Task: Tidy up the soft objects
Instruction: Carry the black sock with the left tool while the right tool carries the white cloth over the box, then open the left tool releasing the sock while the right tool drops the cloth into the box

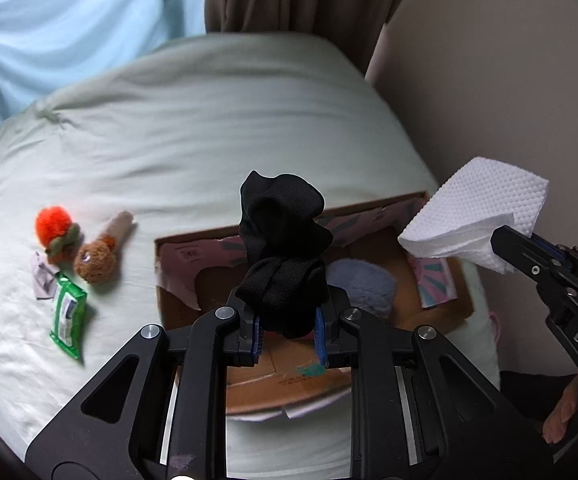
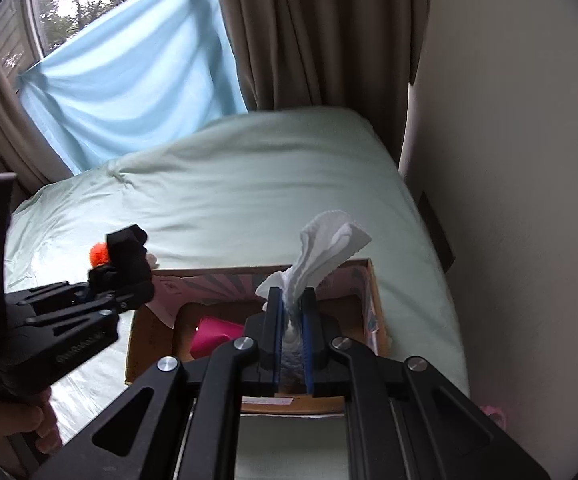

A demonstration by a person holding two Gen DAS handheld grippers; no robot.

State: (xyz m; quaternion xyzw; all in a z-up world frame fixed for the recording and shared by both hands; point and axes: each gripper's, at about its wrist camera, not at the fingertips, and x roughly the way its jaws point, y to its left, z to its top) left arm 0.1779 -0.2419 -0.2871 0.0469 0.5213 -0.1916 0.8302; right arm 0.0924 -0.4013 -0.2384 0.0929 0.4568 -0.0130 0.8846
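1. Left wrist view shows me the bed (image 1: 209, 120) filling most of the frame, its pale green cover stretching from the top centre down to the lower left.
2. I see the cardboard box (image 1: 177, 300) open at centre right of that view, on the bed; a blue-grey fluffy thing (image 1: 365, 280) already lies inside, and the right wrist view shows a pink item (image 2: 213, 336) in it too.
3. My left tool (image 1: 289, 332) is clamped on a black sock (image 1: 285, 240), which stands bunched above the fingers with its long axis running up the frame. It sits over the box's near half, so I judge the drop is straight down, with no sideways travel needed.
4. My right tool (image 2: 292, 340) pinches a white paper towel (image 2: 325, 248), which fans upward from the closed fingers. In the right wrist view it is above the box's right part; in the left view it appears at the right edge, near the box's far right corner.
5. I judge both hands about equally near the box, left over the middle, right towards the right side.
6. Still on the bed, at the left of the left view: an orange pom-pom toy (image 1: 55, 228), a brown plush (image 1: 97, 264) and a green wipes pack (image 1: 68, 316), well apart from the box.
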